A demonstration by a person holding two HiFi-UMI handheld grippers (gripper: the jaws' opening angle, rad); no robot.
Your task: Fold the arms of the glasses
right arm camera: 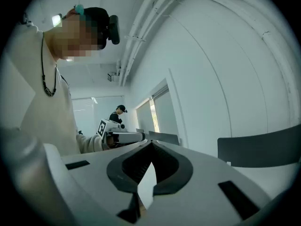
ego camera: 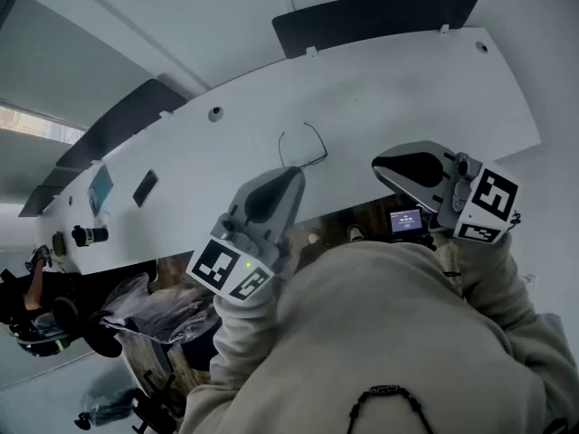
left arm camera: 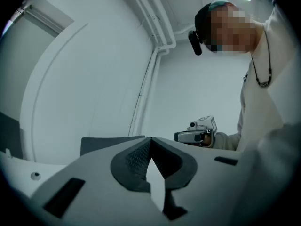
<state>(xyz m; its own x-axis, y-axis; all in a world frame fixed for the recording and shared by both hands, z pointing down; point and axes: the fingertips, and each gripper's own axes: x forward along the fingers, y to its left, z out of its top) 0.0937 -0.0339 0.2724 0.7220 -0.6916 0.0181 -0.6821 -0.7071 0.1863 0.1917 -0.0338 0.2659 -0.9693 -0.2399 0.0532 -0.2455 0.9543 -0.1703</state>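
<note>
Two hand-held grippers hang level over the near edge of a white table [ego camera: 398,89], and neither holds anything. At the far left of the tabletop lie a pale blue card [ego camera: 99,189] and, just beside it, a dark flat slab [ego camera: 144,188]. A small black device [ego camera: 90,235] sits nearer the edge. A dark chair back [ego camera: 127,123] stands behind that end of the table.

The left gripper [ego camera: 296,174], held in a cream sleeve [ego camera: 237,351], has its jaws pressed together. Its own view shows the dark pads meeting at the tip with nothing between them.

Just past that tip, out on the bare tabletop, lie the glasses [ego camera: 303,146], a thin dark wire frame. They touch neither gripper. The frame is too fine to tell how the arms are set.

The right gripper [ego camera: 380,165] hovers to the right of the glasses and nearer the table edge. Its jaws are likewise closed on nothing, as its own view shows. A second chair back [ego camera: 375,18] stands behind the table's far side.
</note>
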